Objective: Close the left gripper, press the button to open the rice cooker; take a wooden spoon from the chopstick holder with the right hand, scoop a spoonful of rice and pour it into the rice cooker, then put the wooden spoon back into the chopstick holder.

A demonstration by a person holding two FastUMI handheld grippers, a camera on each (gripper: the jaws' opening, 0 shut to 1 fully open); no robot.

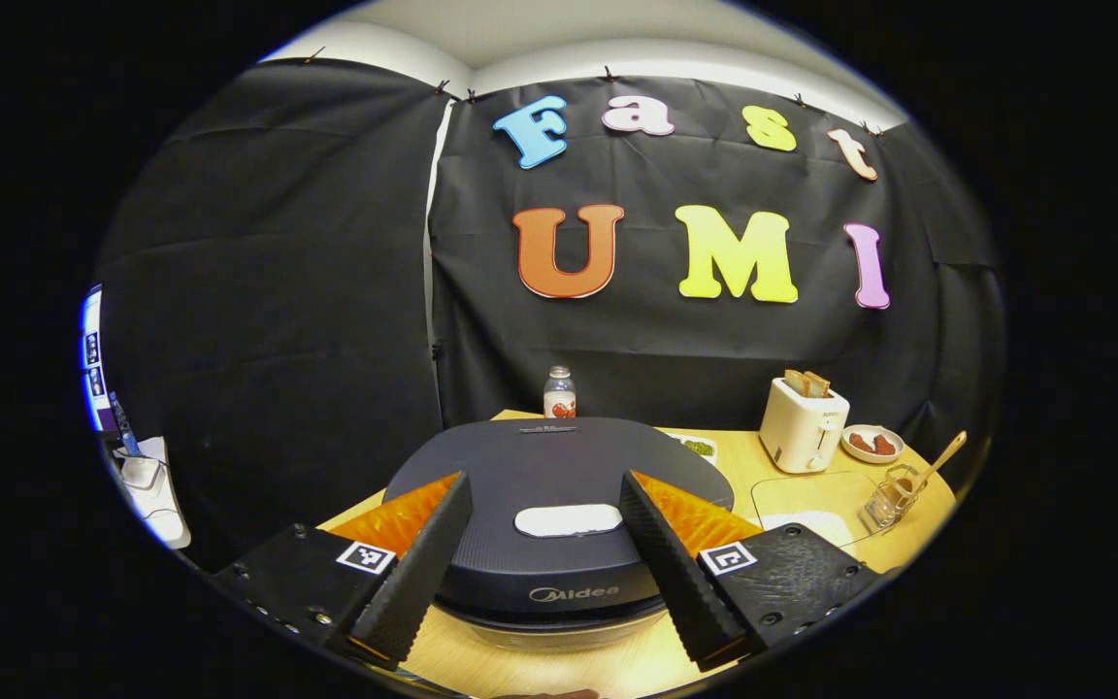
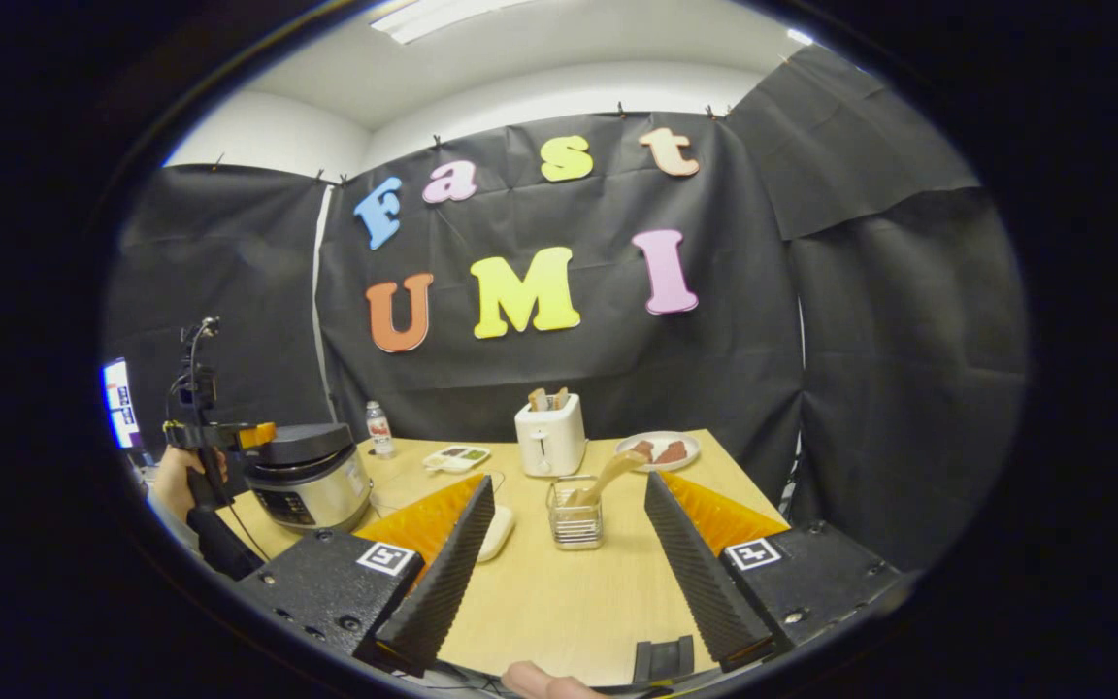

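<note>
Spread wide at the bottom of the left gripper view, the left gripper (image 1: pixel 544 558) is hovering over the closed rice cooker (image 1: pixel 559 505), whose front is reading "Midea". Lower centre in the right gripper view, the right gripper (image 2: pixel 564 573) is gaping, released, before the chopstick holder (image 2: pixel 575 515) holding the wooden spoon (image 2: pixel 608 476).

"Midea" on rice cooker (image 1: pixel 559 524) front
</note>
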